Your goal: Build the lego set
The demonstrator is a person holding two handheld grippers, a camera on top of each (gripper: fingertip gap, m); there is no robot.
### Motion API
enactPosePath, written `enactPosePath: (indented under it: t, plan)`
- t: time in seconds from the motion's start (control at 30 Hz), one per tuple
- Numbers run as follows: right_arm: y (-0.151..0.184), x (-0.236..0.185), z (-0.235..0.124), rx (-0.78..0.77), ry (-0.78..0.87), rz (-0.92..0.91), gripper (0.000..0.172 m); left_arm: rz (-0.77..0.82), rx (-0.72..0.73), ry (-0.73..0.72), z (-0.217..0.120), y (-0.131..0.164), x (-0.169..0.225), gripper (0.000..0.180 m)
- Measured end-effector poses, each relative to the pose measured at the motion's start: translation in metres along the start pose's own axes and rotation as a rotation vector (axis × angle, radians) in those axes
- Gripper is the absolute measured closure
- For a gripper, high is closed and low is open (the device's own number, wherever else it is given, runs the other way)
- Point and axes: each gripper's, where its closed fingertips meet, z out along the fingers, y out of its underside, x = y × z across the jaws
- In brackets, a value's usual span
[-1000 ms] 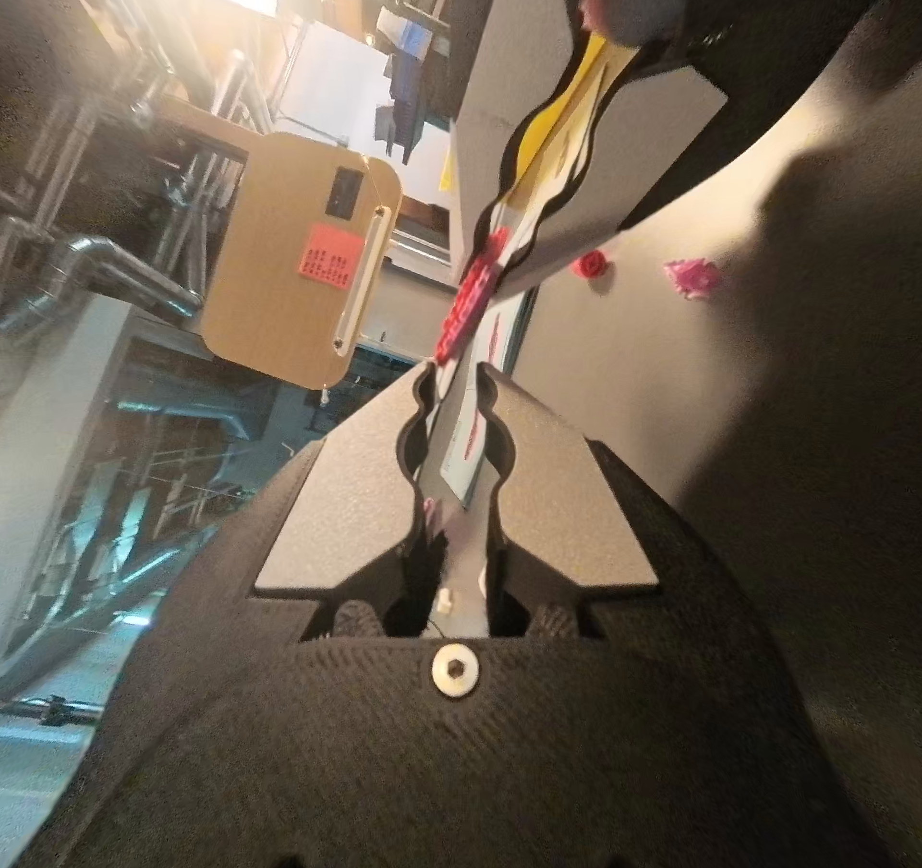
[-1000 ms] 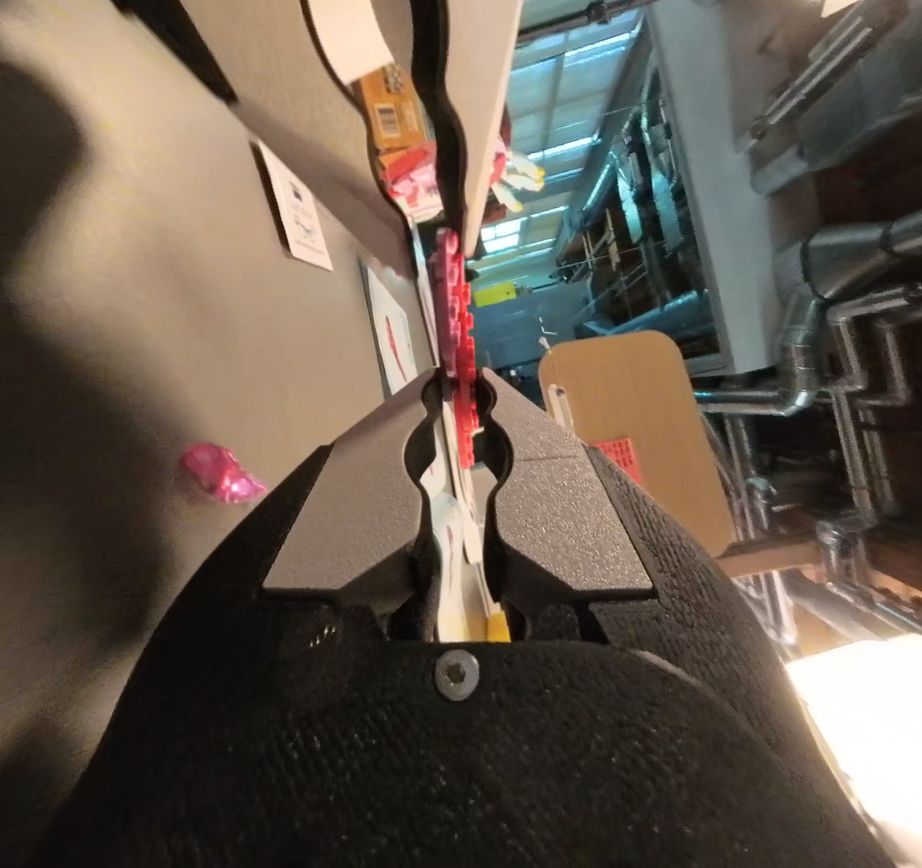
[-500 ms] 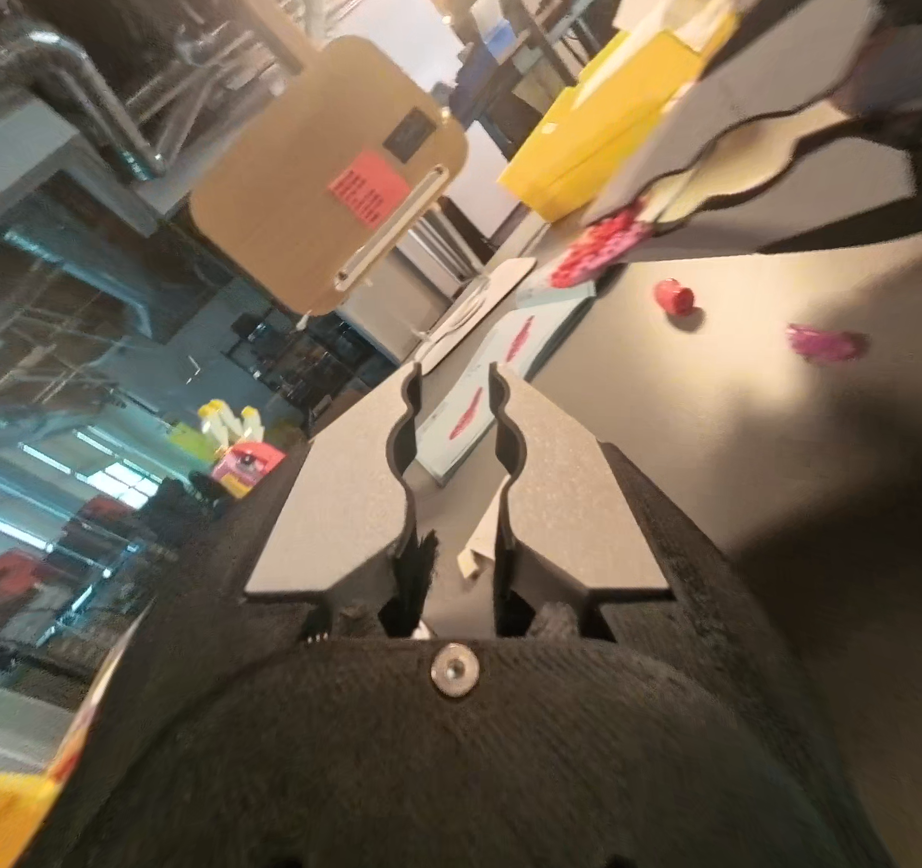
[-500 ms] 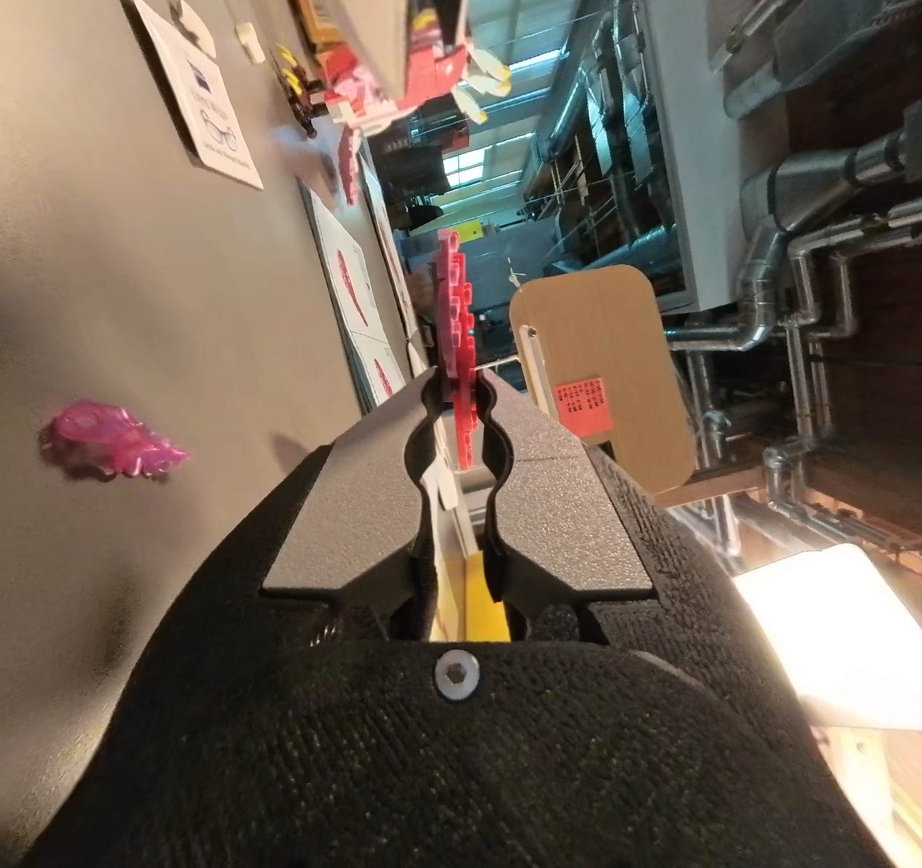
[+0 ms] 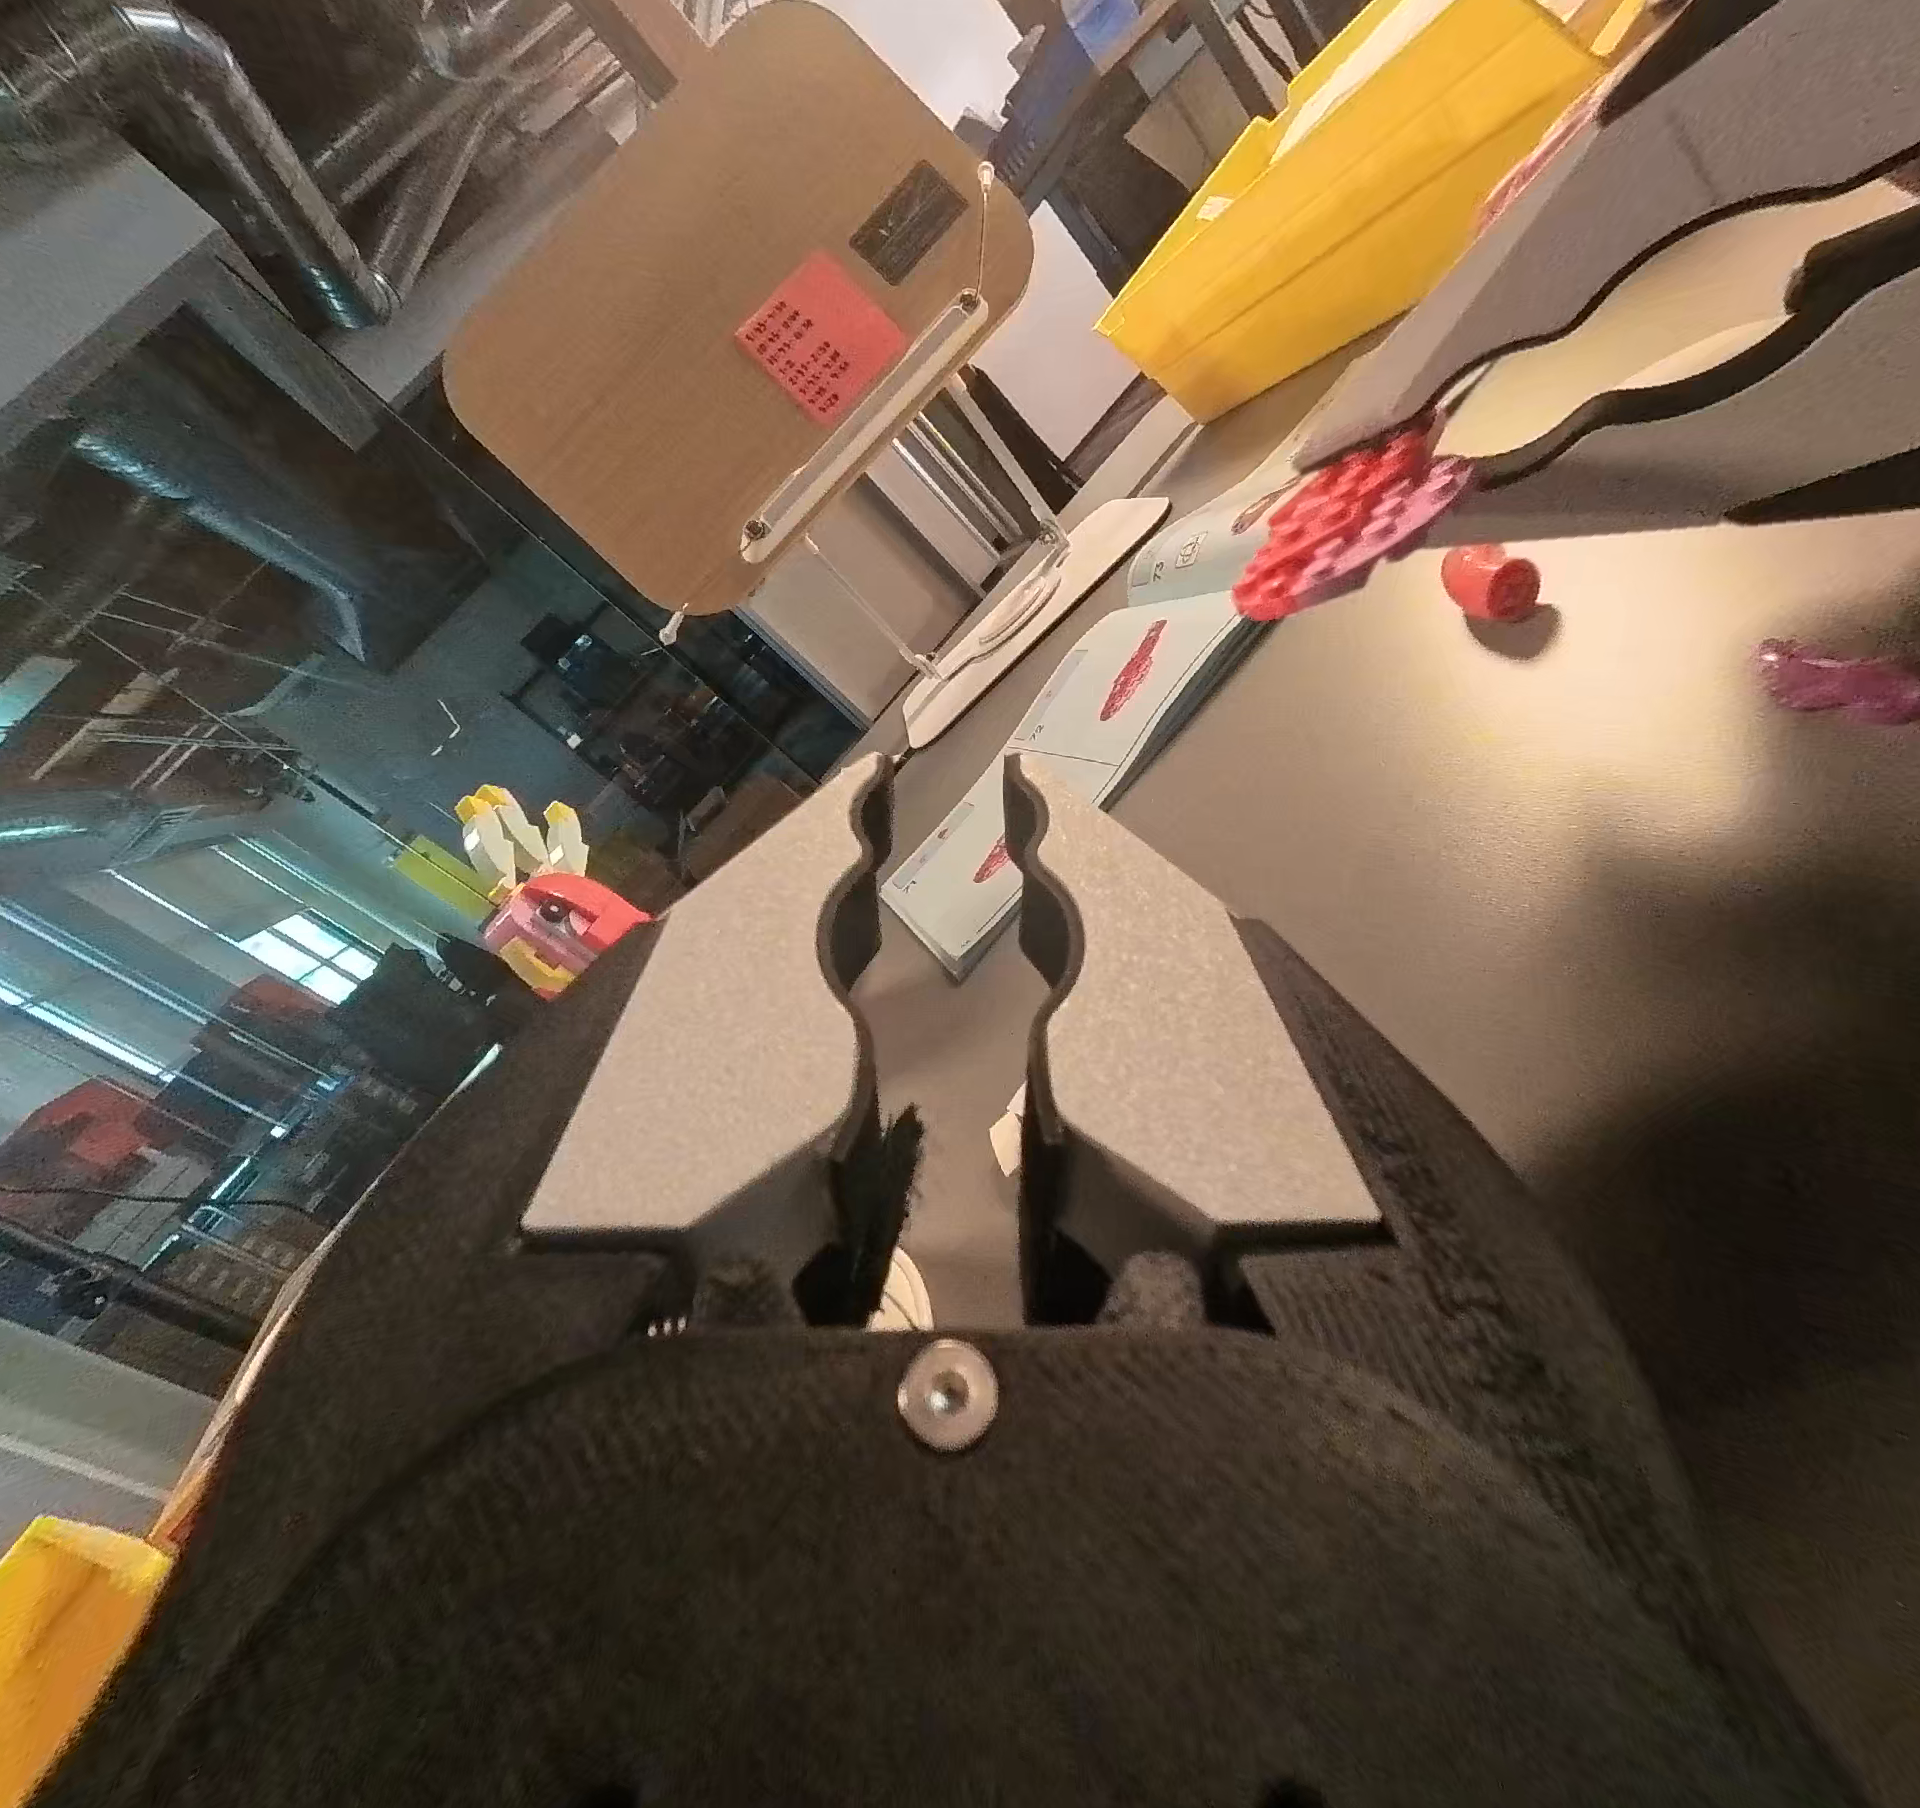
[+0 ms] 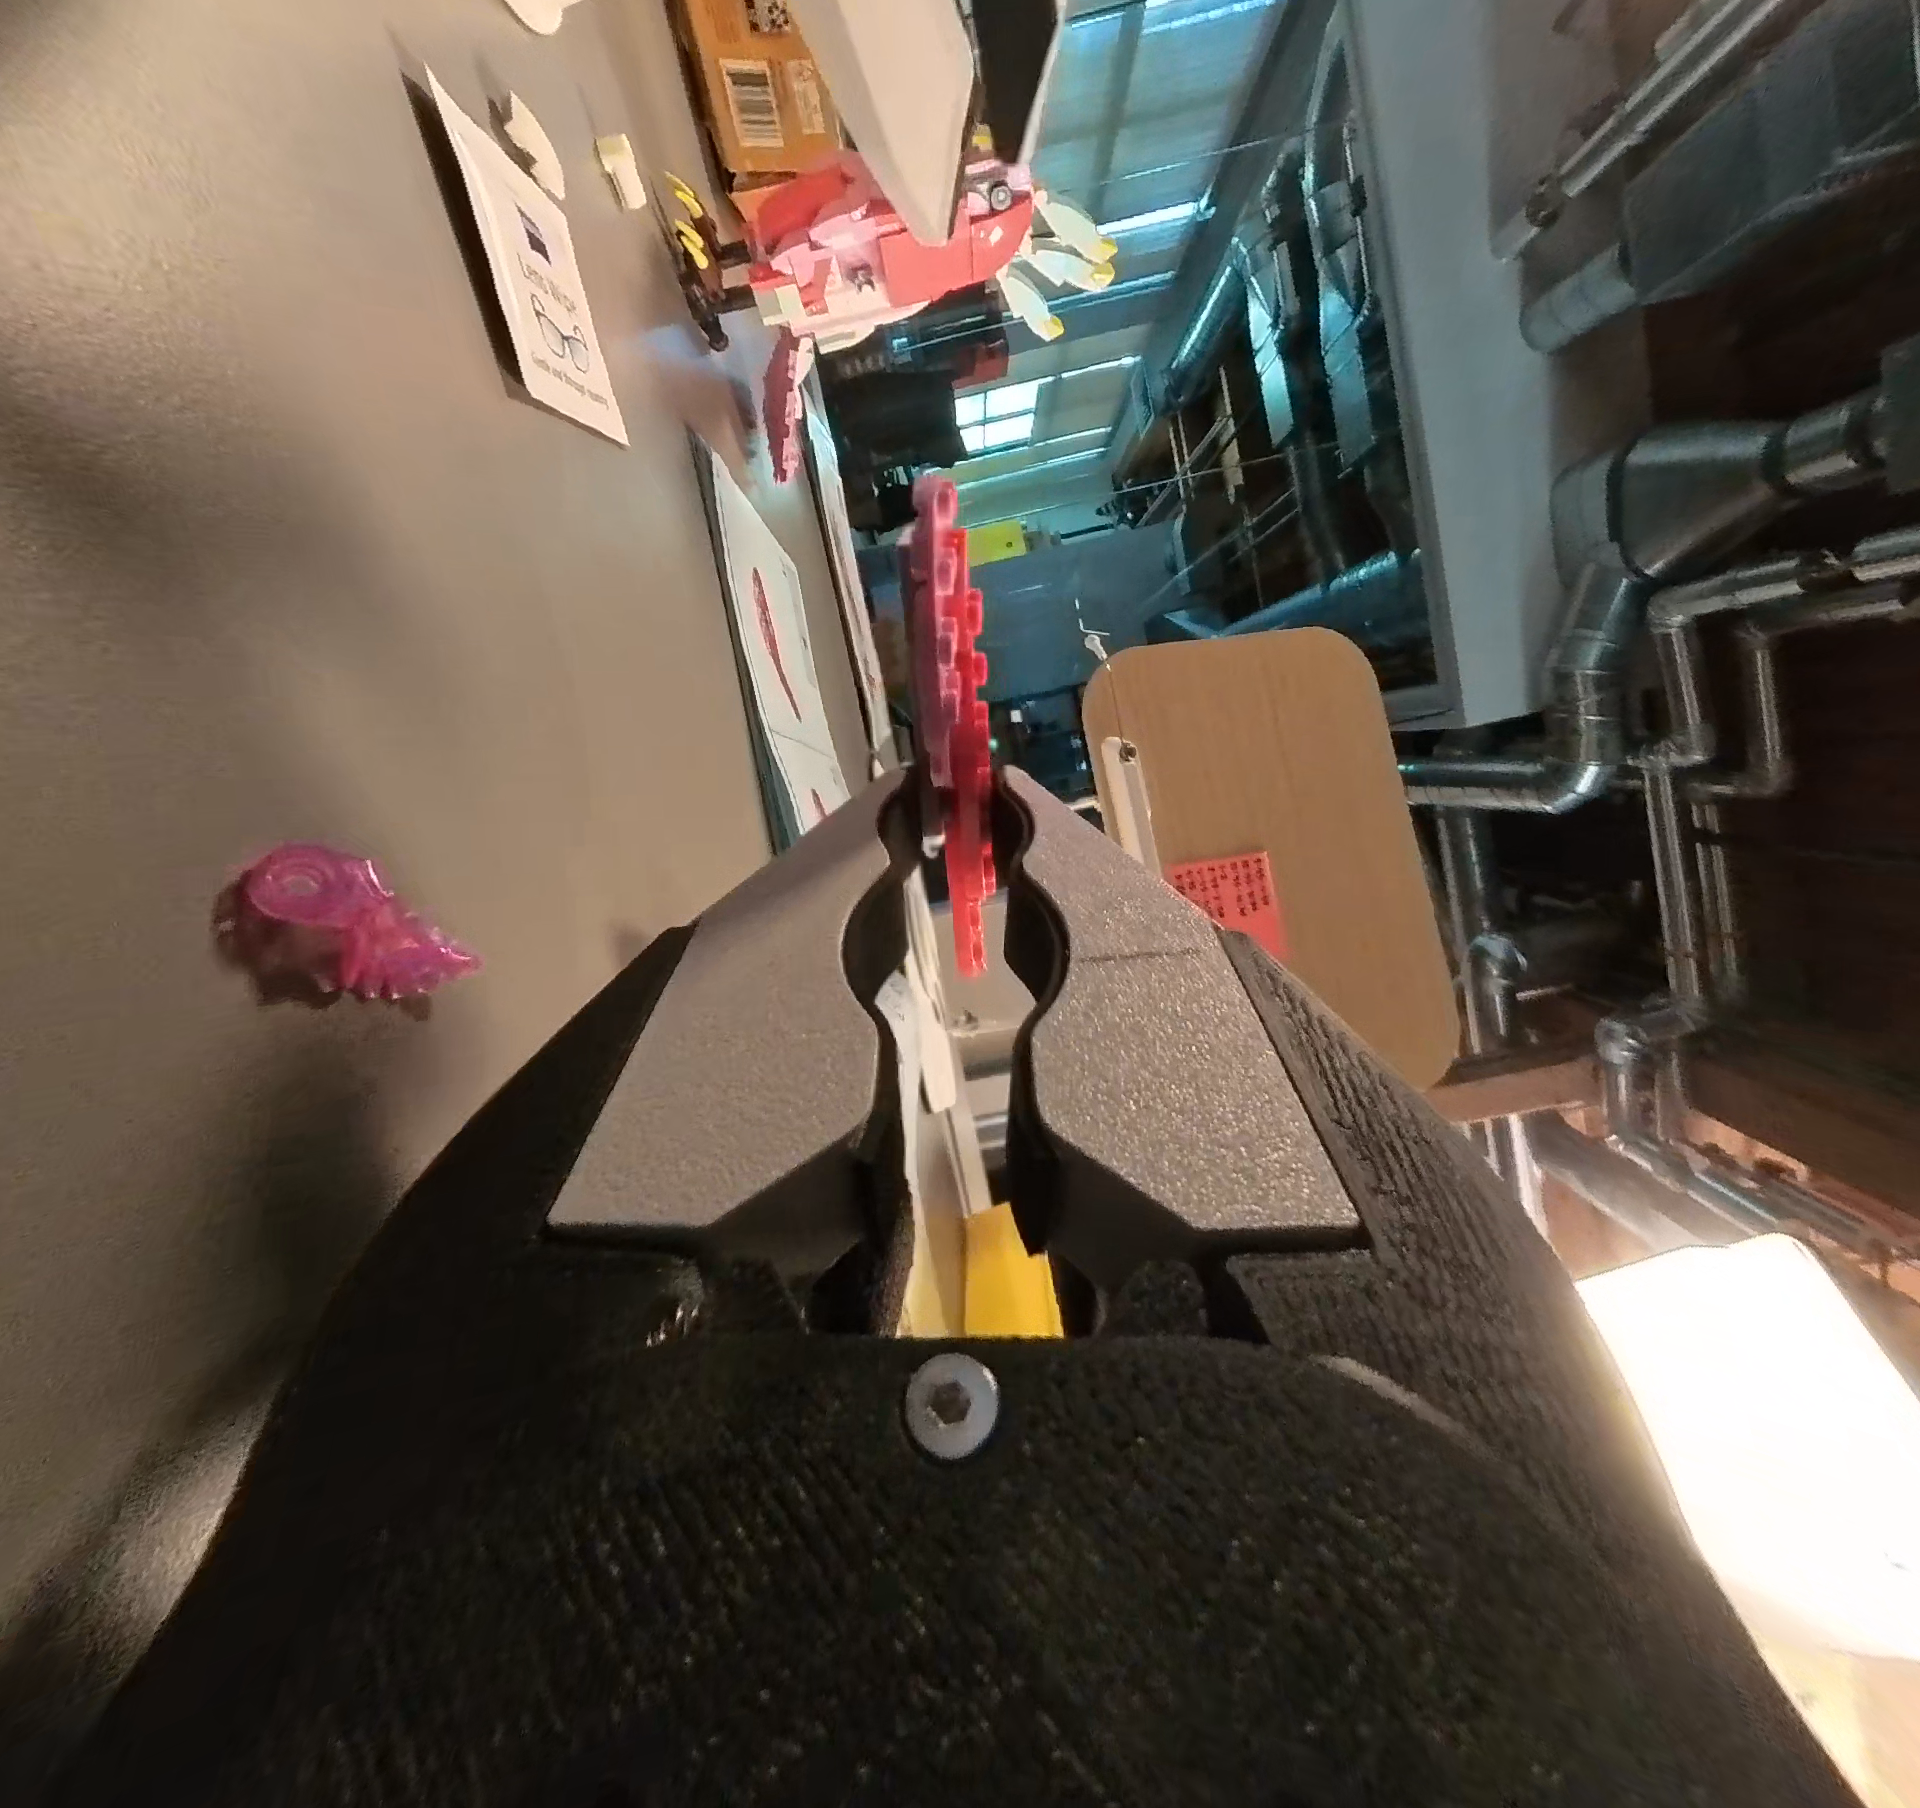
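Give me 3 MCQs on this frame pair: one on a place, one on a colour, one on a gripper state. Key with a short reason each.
1. Where does the small red cylinder piece lie?
A. on the grey tabletop, beside the open instruction booklet
B. inside the yellow bin
C. between the left gripper's fingers

2. What colour is the translucent piece lying alone on the tabletop?
A. green
B. magenta pink
C. blue

3. How does the right gripper stand?
A. wide open, nothing in it
B. shut on a yellow bin
C. shut on a flat red and pink brick assembly

Key:
1 A: the red cylinder piece rests on the tabletop near the instruction booklet, away from the yellow bin and the left gripper.
2 B: the translucent piece is magenta pink.
3 C: the right gripper has both fingertips against the brick assembly.
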Motion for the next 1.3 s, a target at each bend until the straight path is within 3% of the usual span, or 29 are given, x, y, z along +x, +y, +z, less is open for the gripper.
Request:
enactPosePath:
  t: [1.3]
  plan:
    - [-0.005, 0.004, -0.001, 0.035, 0.014, 0.011, 0.162, -0.009, -0.003, 0.007, 0.000, 0.001, 0.001, 0.166]
